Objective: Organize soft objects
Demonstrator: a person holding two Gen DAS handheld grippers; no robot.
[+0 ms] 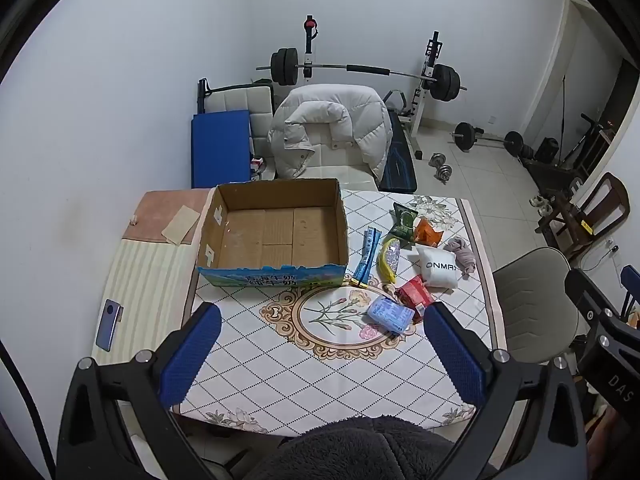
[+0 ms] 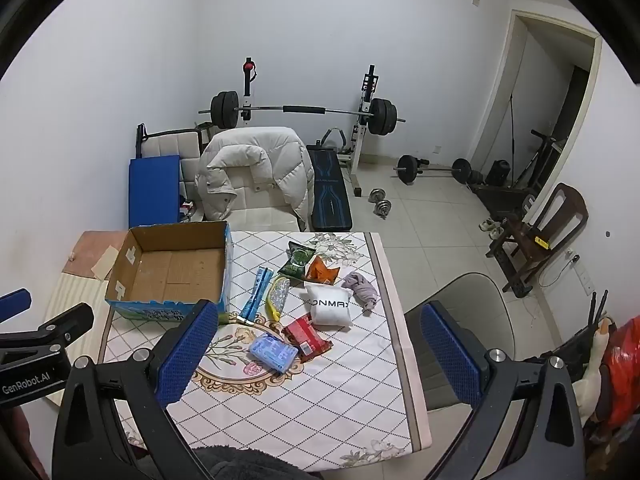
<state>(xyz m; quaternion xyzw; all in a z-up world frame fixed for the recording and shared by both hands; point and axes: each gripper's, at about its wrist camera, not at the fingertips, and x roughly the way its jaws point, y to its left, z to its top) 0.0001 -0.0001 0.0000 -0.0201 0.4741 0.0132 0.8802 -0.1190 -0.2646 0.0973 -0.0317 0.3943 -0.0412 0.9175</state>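
The soft things lie loose in a cluster on the right half of the surface [image 1: 280, 368], to the right of an open cardboard box [image 1: 272, 236] whose inside holds nothing. Nearest the camera is a light blue tissue pack [image 1: 390, 314], touching a red snack packet [image 1: 415, 294] just behind it. Beyond those sits a white pouch printed ONMAX [image 1: 438, 267], with a crumpled mauve cloth [image 1: 462, 255] beside it at the right edge. A yellow banana-shaped toy [image 1: 388, 258] lies left of the pouch, a blue strip packet [image 1: 367, 256] between it and the box. Farthest back are a green snack bag [image 1: 404, 220] and an orange snack bag [image 1: 428, 234], touching each other.

The left gripper [image 1: 320, 356] hovers above the near part of the floral tablecloth, jaws spread wide and holding nothing. The right gripper [image 2: 316, 356] likewise hangs with its jaws wide apart and bare, the tissue pack [image 2: 274, 352] and red snack packet [image 2: 306, 334] seen between its fingers.

A phone [image 1: 109, 325] lies on the striped section left of the box. Behind the surface stands a chair draped with a white puffer jacket [image 1: 332, 128], and a barbell rack [image 1: 360, 70] against the wall
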